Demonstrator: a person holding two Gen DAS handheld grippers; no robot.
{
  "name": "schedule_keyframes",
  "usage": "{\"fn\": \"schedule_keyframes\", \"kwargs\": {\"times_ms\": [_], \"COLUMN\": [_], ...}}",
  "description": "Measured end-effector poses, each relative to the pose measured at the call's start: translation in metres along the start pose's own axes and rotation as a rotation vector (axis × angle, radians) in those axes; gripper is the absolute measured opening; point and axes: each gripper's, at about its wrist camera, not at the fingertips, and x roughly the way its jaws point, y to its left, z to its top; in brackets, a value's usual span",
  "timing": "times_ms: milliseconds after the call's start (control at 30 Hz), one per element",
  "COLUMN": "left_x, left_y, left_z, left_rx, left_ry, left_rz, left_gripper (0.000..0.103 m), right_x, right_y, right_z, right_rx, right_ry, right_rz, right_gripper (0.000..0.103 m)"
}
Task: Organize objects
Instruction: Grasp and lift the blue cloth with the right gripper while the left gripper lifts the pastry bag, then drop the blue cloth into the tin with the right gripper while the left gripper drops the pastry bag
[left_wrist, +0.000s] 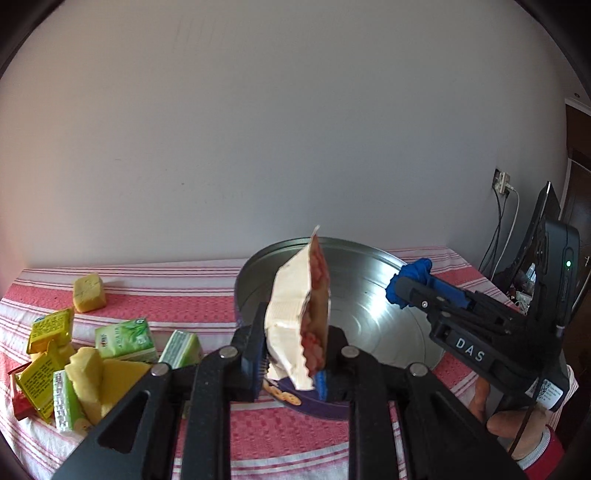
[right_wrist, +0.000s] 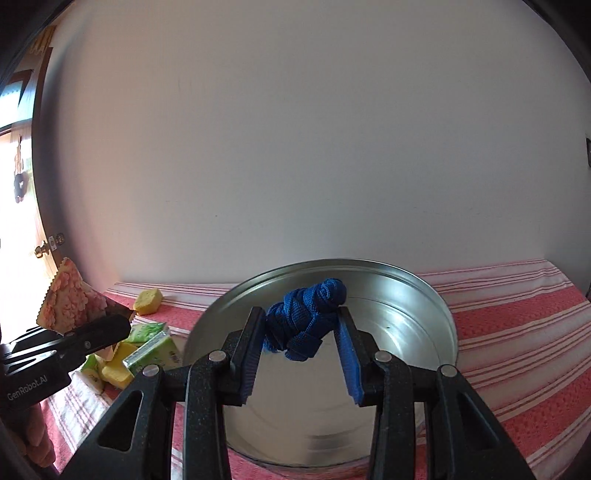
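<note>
My left gripper (left_wrist: 291, 350) is shut on a cream and red snack packet (left_wrist: 301, 314), held upright above the near rim of a round metal tin (left_wrist: 373, 295). In the right wrist view the same packet (right_wrist: 70, 299) pokes up from the left gripper (right_wrist: 99, 325) at the far left. My right gripper (right_wrist: 301, 339) is shut on a knotted blue strap bundle (right_wrist: 306, 321), hanging over the tin (right_wrist: 406, 332). The left wrist view shows the right gripper (left_wrist: 402, 291) with the blue bundle (left_wrist: 415, 273) above the tin's right side.
A pile of green and yellow small cartons and yellow sponge pieces (left_wrist: 85, 365) lies left of the tin on the red-and-white striped cloth (left_wrist: 166, 299). One yellow sponge cube (left_wrist: 88, 291) sits alone near the wall. Cables and a wall socket (left_wrist: 502, 184) are at the right.
</note>
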Motion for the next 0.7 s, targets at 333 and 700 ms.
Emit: {"fn": "schedule_keyframes", "kwargs": {"times_ms": [333,700], "left_x": [0.068,0.077], "left_y": [-0.044,-0.035], "left_z": [-0.005,-0.014], "left_rx": [0.024,0.014], "left_ry": [0.107,0.146], "left_rz": [-0.040,-0.003], "left_gripper": [0.019,0.019], "right_x": [0.035,0.029], "right_y": [-0.014,-0.007], "right_z": [-0.005,-0.018], "right_rx": [-0.048,-0.085], "right_ry": [0.084,0.109], "right_rz": [-0.139,-0.161], "right_gripper": [0.041,0.041]}}
